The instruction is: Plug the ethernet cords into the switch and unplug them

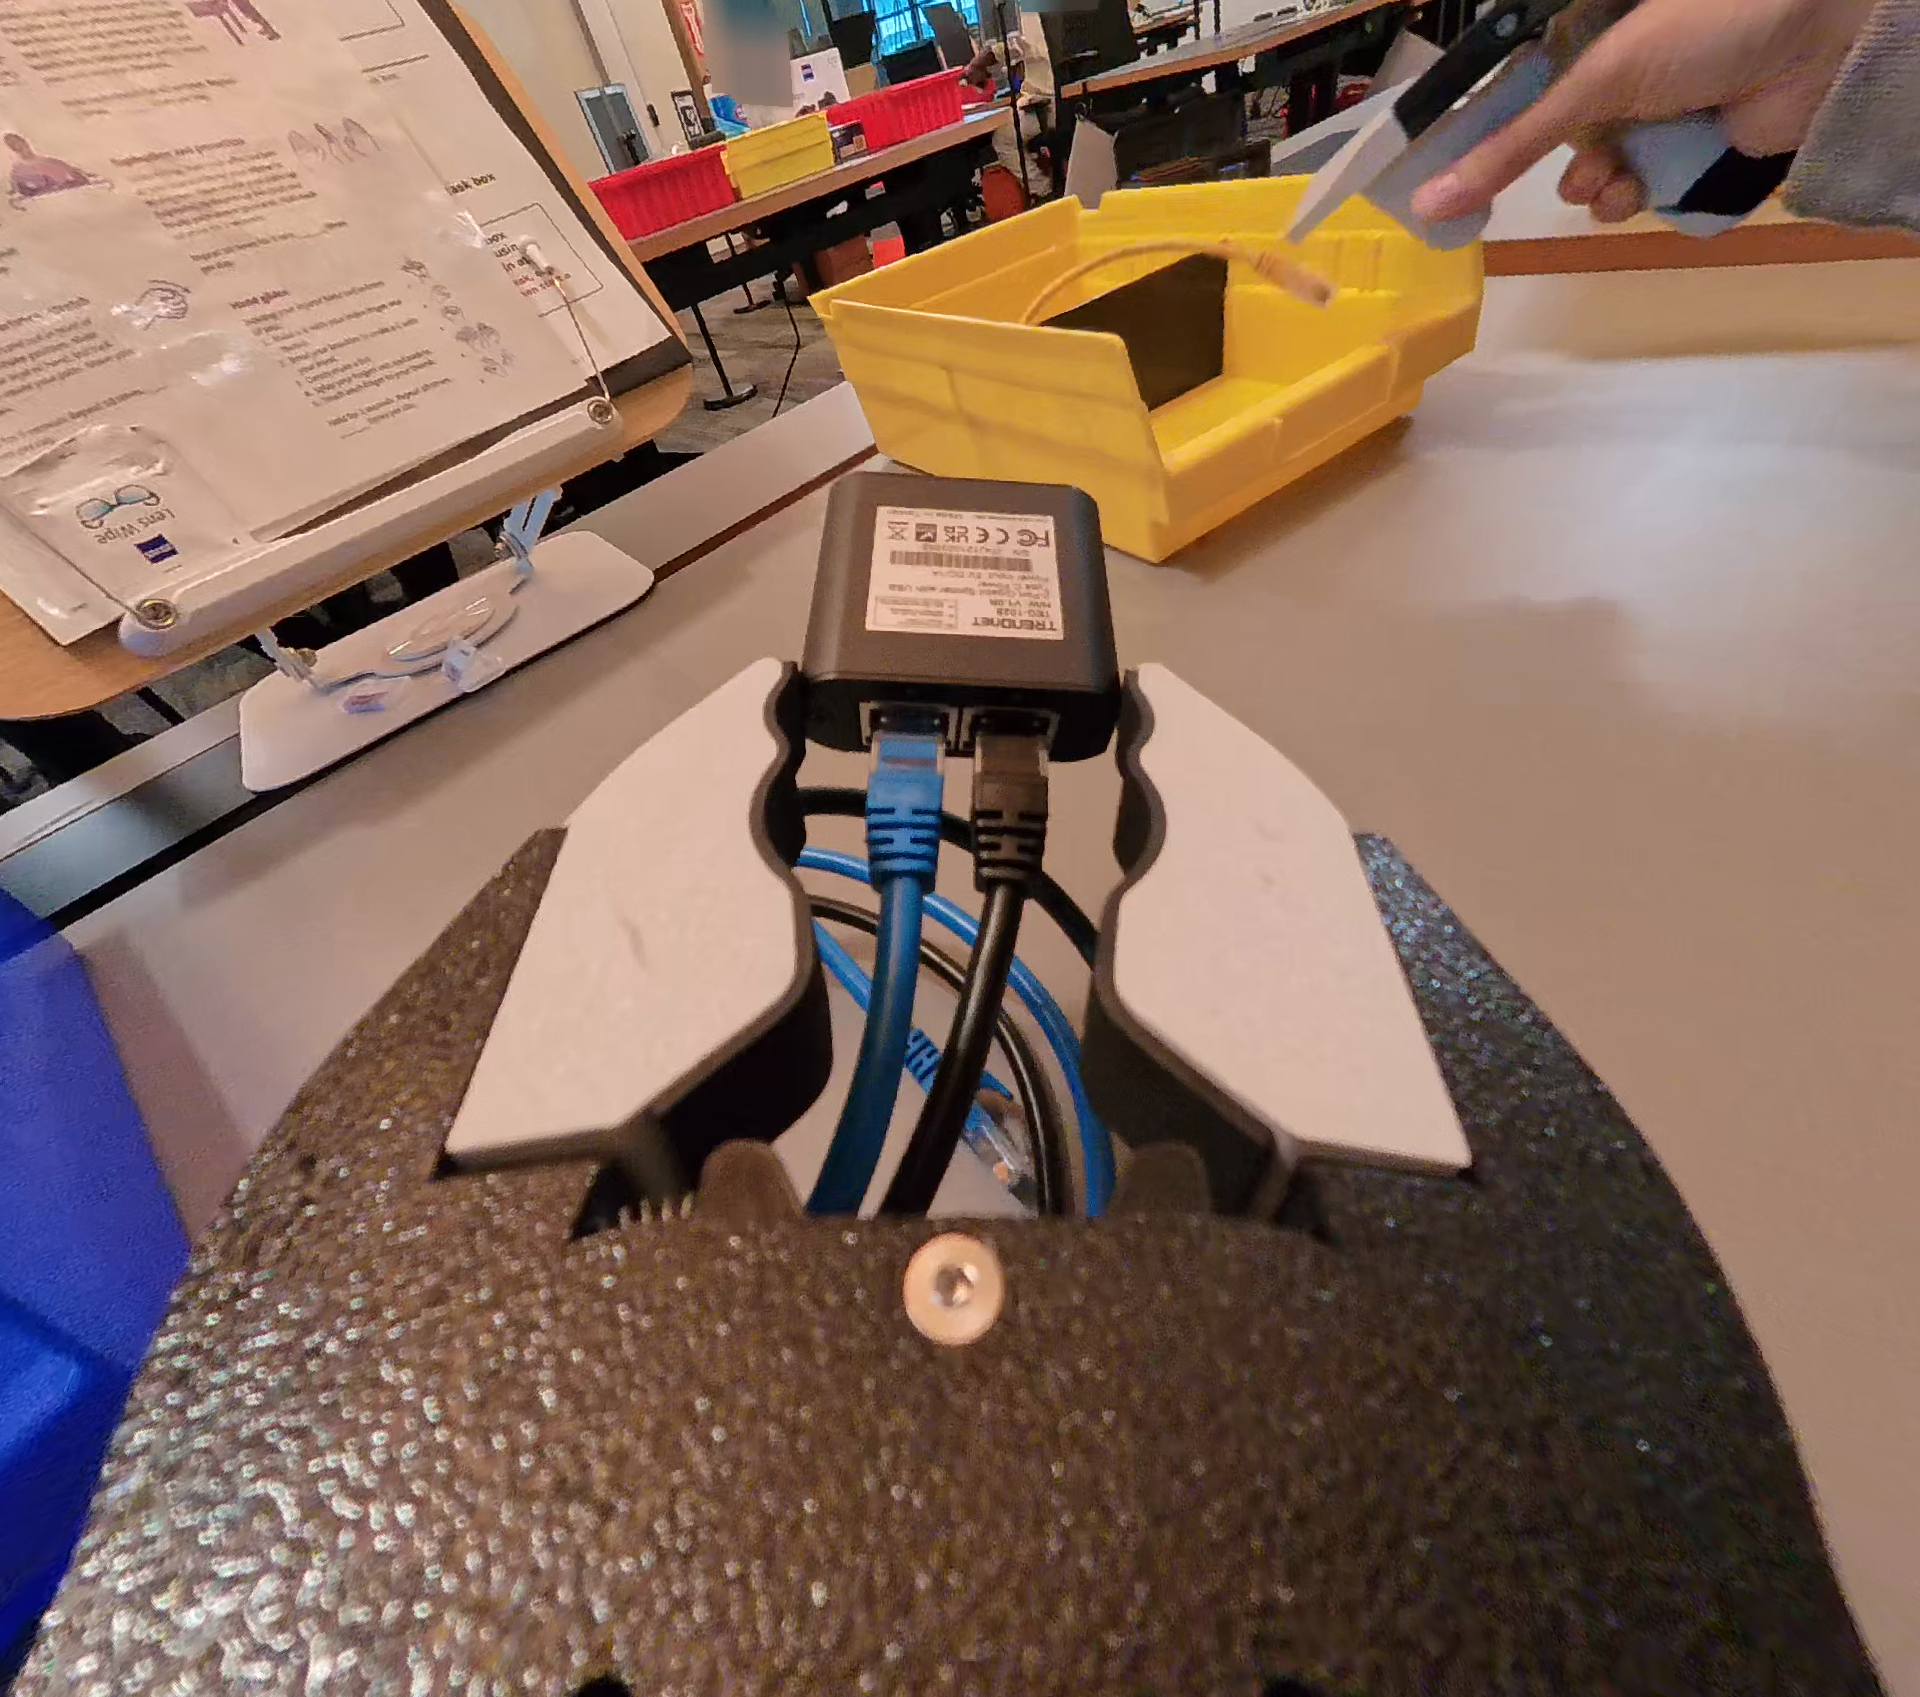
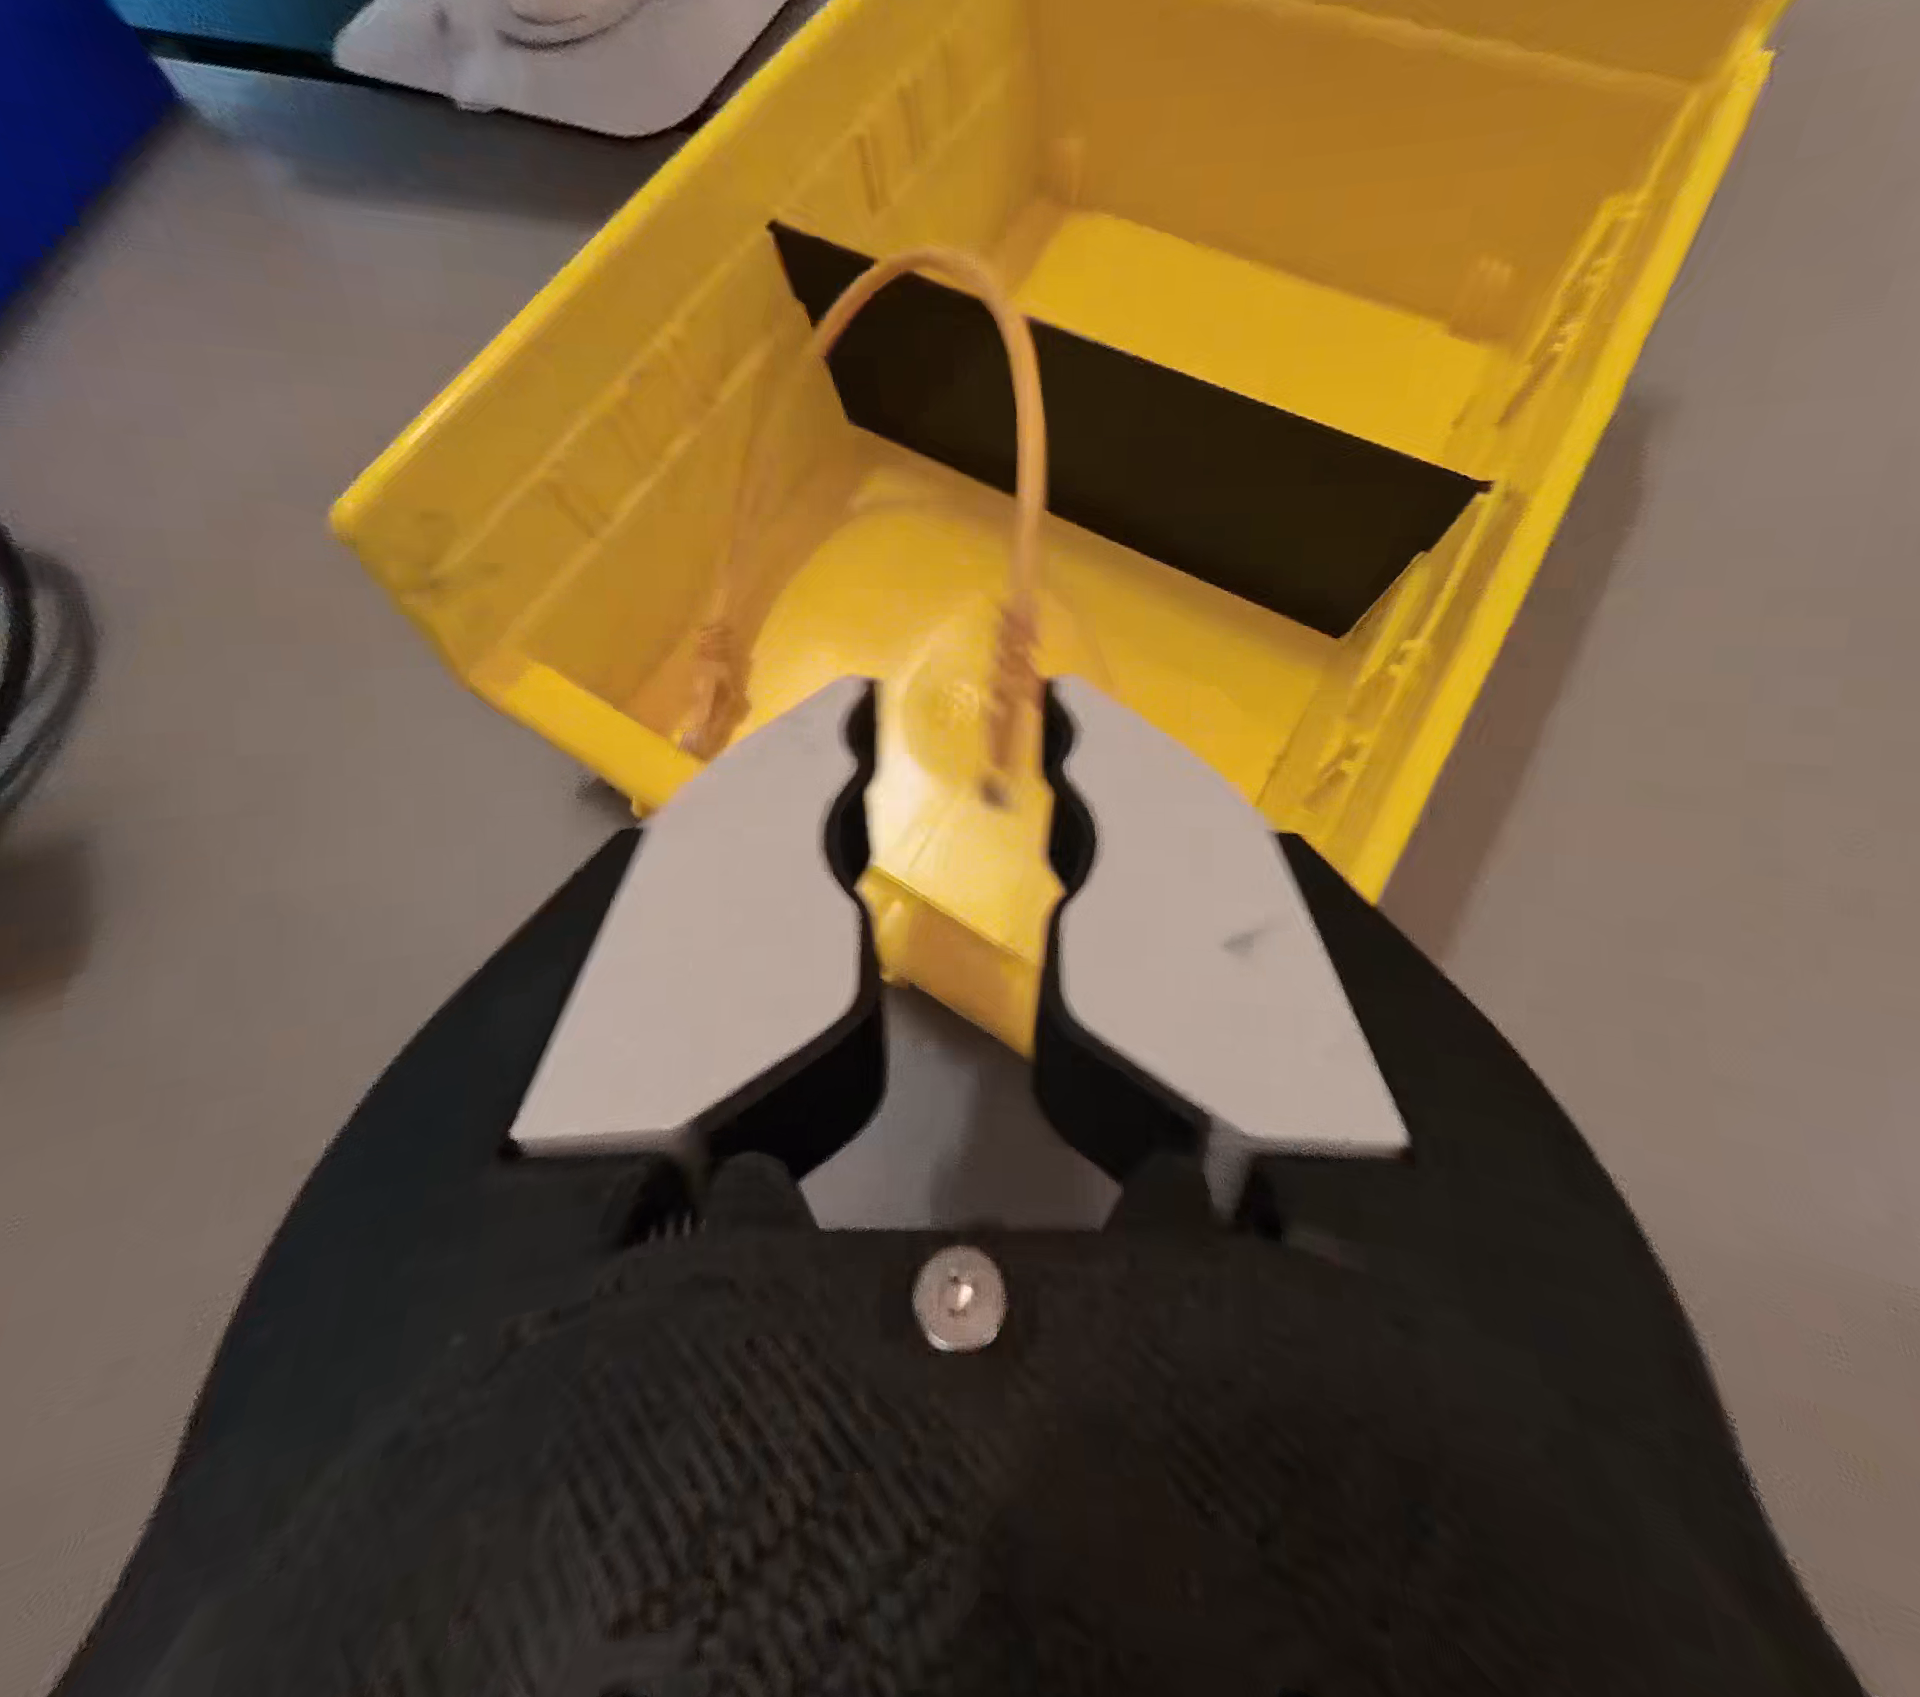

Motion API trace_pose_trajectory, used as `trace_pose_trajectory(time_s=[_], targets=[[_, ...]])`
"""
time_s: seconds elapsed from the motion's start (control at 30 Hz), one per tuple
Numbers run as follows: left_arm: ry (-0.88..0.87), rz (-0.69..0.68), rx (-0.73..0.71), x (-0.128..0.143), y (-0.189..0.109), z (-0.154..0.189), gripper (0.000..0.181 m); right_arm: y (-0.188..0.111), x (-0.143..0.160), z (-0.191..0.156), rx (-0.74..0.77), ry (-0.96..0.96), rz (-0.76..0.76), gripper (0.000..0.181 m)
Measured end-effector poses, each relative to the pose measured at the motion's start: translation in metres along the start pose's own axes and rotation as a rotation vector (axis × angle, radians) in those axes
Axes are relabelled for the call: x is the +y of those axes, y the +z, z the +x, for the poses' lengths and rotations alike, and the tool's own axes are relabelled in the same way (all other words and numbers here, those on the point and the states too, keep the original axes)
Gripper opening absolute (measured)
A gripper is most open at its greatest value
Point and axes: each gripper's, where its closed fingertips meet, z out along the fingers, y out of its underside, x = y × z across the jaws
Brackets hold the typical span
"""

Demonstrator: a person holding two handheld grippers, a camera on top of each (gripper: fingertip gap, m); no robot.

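The left tongs grip the black switch by its two sides at the port end, the fingers set moderately wide to span it; the switch lies label-up on the grey surface; a blue cord sits in its left port and a black cord in its right, both running back between the fingers to loose coils beneath. The right tongs hover over the front of the yellow bin, their fingers narrowly parted; one plug of a short yellow cord lies against the inner face of the right finger, though I cannot tell if it is pinched; the cord arches up over a black divider and its other plug hangs by the bin's left wall. Beyond stand a tilted document stand and a blue bin.
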Motion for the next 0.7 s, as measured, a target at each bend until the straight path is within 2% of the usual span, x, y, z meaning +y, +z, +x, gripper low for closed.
trace_pose_trajectory(time_s=[0.03,0.1,0.17,0.2,0.27,0.33,0.4,0.53,0.57,0.6,0.63,0.7], targets=[[-0.001,-0.010,0.008,0.001,0.000,0.001,0.057,0.001,-0.004,0.001,0.039,-0.003,0.019,0.050],[0.000,-0.033,0.011,0.004,0.000,0.000,0.057,-0.006,-0.014,-0.006,0.109,-0.051,0.077,0.067],[-0.024,-0.049,0.016,0.006,0.001,-0.001,0.057,-0.017,-0.027,-0.034,0.115,-0.124,0.168,0.076],[-0.047,-0.048,0.022,0.006,0.001,-0.002,0.057,-0.018,-0.029,-0.063,0.033,-0.141,0.205,0.074],[-0.090,-0.035,0.037,0.005,0.003,-0.001,0.057,-0.015,-0.022,-0.139,-0.276,-0.096,0.228,0.071],[-0.102,-0.015,0.052,0.003,0.003,0.002,0.057,-0.014,-0.010,-0.214,-0.620,0.046,0.225,0.067],[-0.080,0.007,0.055,-0.001,0.003,0.006,0.057,-0.010,0.001,-0.265,-0.853,0.200,0.200,0.062],[-0.008,0.049,0.021,-0.014,0.000,0.010,0.057,0.002,0.004,-0.316,-1.085,0.436,0.168,0.056],[0.017,0.052,0.010,-0.016,-0.001,0.011,0.057,-0.001,0.004,-0.325,-1.137,0.449,0.162,0.051],[0.044,0.058,-0.005,-0.018,-0.001,0.011,0.057,-0.004,0.003,-0.332,-1.181,0.441,0.170,0.034],[0.065,0.067,-0.026,-0.020,-0.002,0.010,0.057,-0.004,0.001,-0.334,-1.185,0.432,0.199,0.026],[0.067,0.041,-0.025,-0.018,0.000,0.010,0.057,-0.002,0.001,-0.333,-1.182,0.393,0.193,0.025]])
